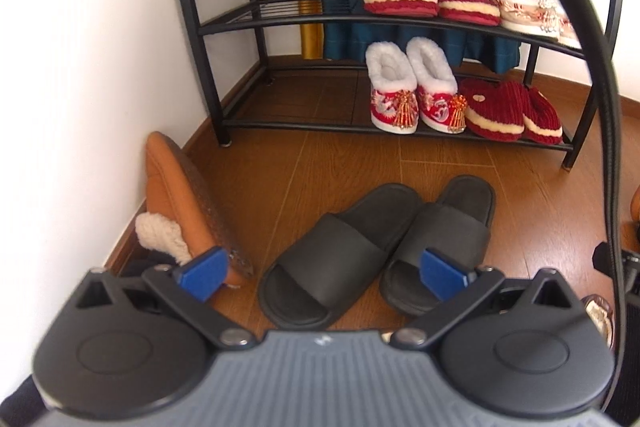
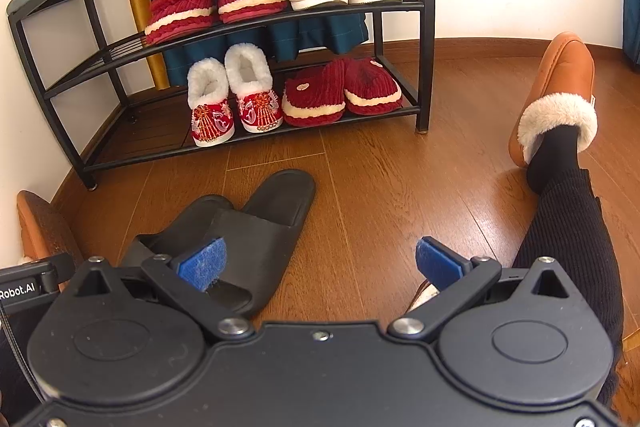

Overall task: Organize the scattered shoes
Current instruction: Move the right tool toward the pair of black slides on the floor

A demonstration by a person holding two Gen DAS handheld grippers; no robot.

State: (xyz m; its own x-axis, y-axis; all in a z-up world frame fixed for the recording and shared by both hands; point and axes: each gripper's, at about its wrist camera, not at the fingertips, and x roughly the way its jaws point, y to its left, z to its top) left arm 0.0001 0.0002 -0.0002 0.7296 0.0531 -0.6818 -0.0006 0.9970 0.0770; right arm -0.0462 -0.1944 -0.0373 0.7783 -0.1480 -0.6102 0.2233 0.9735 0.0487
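Black rubber slides [image 1: 372,251] lay side by side on the floor [image 1: 520,207], toes toward the camera, still off the rack [image 1: 224,27], whose two shelves already held red and white slippers on their right halves. The left gripper [image 1: 324,269] hung over the pair with its fingers spread wide and nothing between them; one blue pad sat past the outer edge of the left slide, the other over the strap of the right one. The right gripper [image 2: 320,263] was just as wide open and empty, its left pad above a slide's strap, its right pad over bare floor. Trouble seemed likeliest at the grasp: closing from here, the left fingers would probably straddle both slides and squeeze them together, so one might slip free or twist as it rose. A strap might fold flat under the pads. A brown slipper [image 1: 180,195] leaned on the wall just outside the left finger and could be knocked over. A foot in a brown slipper [image 2: 560,99] lay beyond the right finger, in the way of a wide swing.
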